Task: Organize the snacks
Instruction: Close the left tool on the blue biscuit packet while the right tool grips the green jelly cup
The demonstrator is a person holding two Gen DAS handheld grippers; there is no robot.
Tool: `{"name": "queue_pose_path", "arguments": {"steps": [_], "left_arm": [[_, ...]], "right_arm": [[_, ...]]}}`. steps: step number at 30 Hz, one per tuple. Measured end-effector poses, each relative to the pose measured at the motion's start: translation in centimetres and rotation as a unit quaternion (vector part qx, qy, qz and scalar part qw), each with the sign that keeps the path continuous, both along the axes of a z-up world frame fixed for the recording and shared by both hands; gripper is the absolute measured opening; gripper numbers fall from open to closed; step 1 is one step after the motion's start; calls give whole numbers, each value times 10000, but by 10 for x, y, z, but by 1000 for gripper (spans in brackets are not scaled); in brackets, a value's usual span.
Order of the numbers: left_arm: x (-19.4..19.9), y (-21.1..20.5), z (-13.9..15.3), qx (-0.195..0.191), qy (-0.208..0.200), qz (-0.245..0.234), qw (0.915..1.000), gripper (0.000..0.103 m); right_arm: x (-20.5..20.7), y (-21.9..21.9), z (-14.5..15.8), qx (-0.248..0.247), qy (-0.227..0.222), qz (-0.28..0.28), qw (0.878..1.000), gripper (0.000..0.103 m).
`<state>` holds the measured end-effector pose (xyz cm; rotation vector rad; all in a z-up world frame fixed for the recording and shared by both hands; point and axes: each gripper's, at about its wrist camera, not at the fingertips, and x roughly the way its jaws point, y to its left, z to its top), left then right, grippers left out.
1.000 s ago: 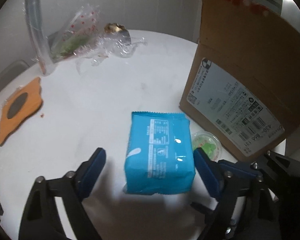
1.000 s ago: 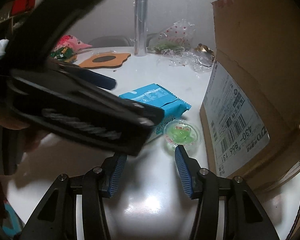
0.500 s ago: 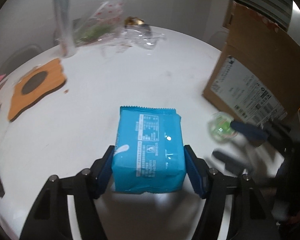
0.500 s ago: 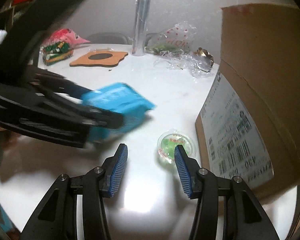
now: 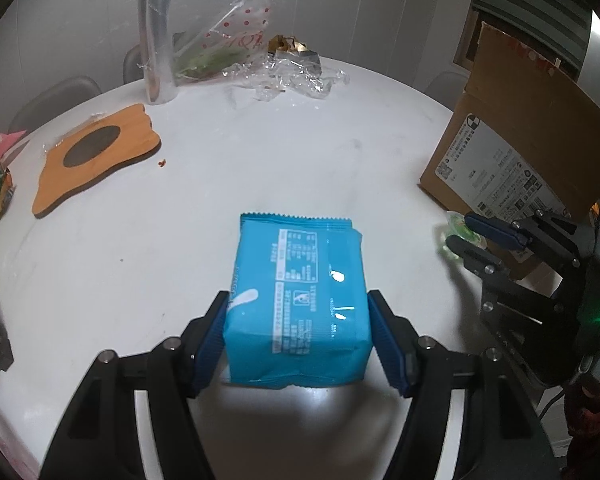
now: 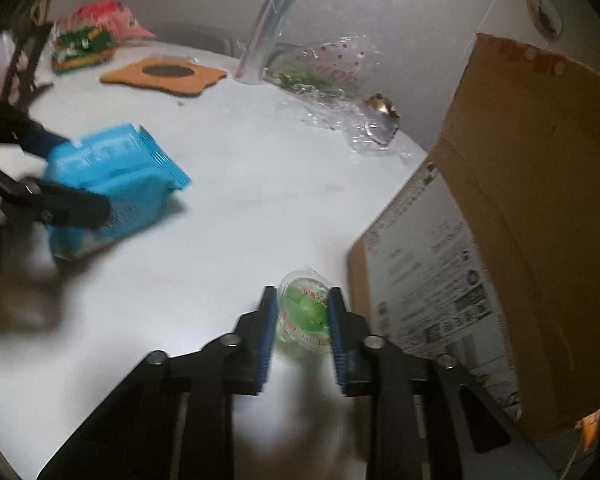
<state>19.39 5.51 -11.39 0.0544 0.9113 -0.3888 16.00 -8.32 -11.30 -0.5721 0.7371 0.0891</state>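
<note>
My left gripper [image 5: 298, 336] is shut on a blue snack packet [image 5: 300, 300], held just above the white round table [image 5: 260, 168]. The packet also shows in the right wrist view [image 6: 112, 188], pinched by the left gripper's black fingers [image 6: 64, 204]. My right gripper [image 6: 302, 320] has closed around a small clear jelly cup with green filling [image 6: 304, 312] beside the cardboard box [image 6: 500, 240]. In the left wrist view the right gripper [image 5: 472, 232] and the cup [image 5: 454, 236] sit at the right, in front of the box [image 5: 516, 160].
An orange wooden coaster [image 5: 92, 160], a clear plastic roll [image 5: 154, 32], crumpled cellophane wrapping [image 5: 260, 64] and gold foil [image 5: 288, 46] lie at the back. Colourful snack bags [image 6: 88, 40] sit at the far left. Chairs stand behind the table.
My left gripper closed on the blue packet and lifted it back to the left. My right gripper moved forward and closed around the green jelly cup.
</note>
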Motion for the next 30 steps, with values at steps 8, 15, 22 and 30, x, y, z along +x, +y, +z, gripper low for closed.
{"name": "queue_pose_path", "arguments": {"steps": [8,15,22,30], "left_arm": [[-6,1,1,26,22,-58,10000,64],[-21,5,1,-3,32,-4,10000,64],[-22,4,1,7,39,29,10000,64],[-12,1,-5,74,96,85,9999,65]], "right_arm": [[-15,-13,16,932,463,478,9934,14],[-48,9,16,1239,662,1179,9830,15],[-51,5,11,1419,622,1118,9816,65],[-35,-1,-2,1948,1084,1129,9683,62]]}}
